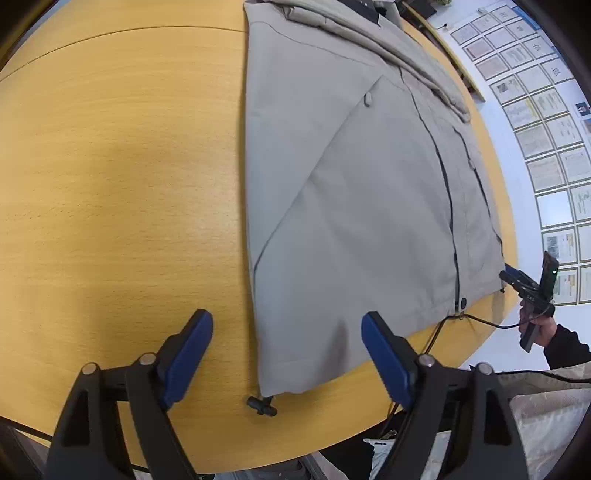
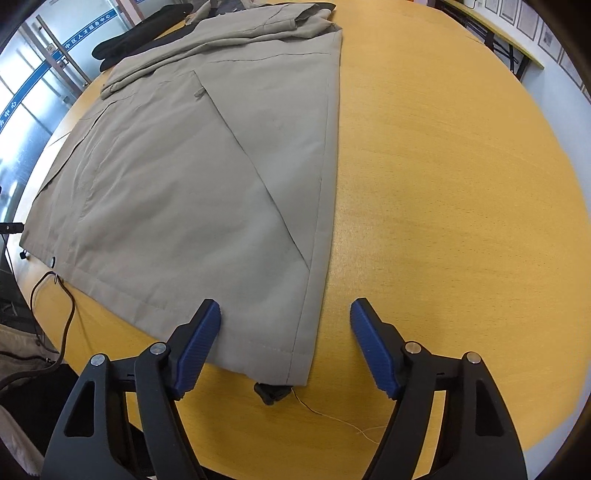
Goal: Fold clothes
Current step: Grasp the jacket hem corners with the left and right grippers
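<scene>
A beige-grey jacket [image 1: 369, 184] lies flat on the round wooden table [image 1: 129, 184], zipper up and sleeves folded across the top. My left gripper [image 1: 287, 325] hangs open over its near hem corner, one finger over bare wood and the other over cloth. A black cord toggle [image 1: 262, 404] sticks out below that corner. In the right wrist view my right gripper [image 2: 286, 310] is open astride the jacket's [image 2: 184, 184] other hem corner, above a second toggle [image 2: 271, 393]. The left wrist view shows the right gripper [image 1: 511, 275] small at the far hem, held by a hand [image 1: 539, 326].
A dark cable [image 2: 62, 302] runs off the table's edge near the hem. A loose thread [image 2: 343, 424] lies on the wood. Black clothing [image 2: 140, 33] sits at the table's far side. Framed papers [image 1: 546, 147] cover the wall; glass doors [image 2: 33, 85] stand beyond.
</scene>
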Motion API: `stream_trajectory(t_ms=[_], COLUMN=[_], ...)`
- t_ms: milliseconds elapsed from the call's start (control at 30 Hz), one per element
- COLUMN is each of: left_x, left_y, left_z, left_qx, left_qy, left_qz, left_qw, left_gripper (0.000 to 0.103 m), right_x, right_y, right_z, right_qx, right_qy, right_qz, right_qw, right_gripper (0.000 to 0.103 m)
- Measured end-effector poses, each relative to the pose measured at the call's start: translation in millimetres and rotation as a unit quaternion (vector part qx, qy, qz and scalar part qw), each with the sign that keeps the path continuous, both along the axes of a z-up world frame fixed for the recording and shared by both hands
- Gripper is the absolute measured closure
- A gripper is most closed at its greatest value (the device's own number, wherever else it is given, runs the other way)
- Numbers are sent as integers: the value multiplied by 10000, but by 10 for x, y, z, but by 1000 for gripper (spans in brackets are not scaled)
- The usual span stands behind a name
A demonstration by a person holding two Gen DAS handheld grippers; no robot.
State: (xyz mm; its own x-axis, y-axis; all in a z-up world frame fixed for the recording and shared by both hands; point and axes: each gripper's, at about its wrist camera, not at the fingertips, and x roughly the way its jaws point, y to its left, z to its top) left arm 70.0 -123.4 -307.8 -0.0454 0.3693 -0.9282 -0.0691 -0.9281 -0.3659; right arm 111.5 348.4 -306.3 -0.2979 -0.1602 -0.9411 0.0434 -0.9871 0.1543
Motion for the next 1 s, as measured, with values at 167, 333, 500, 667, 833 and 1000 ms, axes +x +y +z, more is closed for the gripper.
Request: stream_trajectory(t_ms=[167, 333, 500, 667, 833, 1000], left_x=[20, 1, -52, -91, -117, -117], left_y=[252, 303, 277, 304, 226, 186], left_z=[-17, -23, -59, -102, -142, -118], left_qx=[191, 326, 501, 411, 363, 139], left_qy=[4, 67, -80, -184, -286, -358], left_qz=[-128, 158, 314, 423, 518, 554], left_qw=[9997, 9993, 9982, 9981, 9976, 9977], left_gripper=[14, 15, 43, 61, 81, 92], right_x=[-7, -51, -142, -188, -245, -271], right_y=[-61, -84, -49, -198, -214, -107], right_z=[4, 26, 29, 24, 30, 143], right_qx=[7, -12, 87, 468, 469, 32], right_qy=[48, 72, -81, -88, -129, -165], right_qz=[139, 192, 137, 374, 341, 172], right_qw=[9999, 9998, 9998, 9982, 9982, 9997], right_gripper=[33, 51, 83, 88, 97, 101])
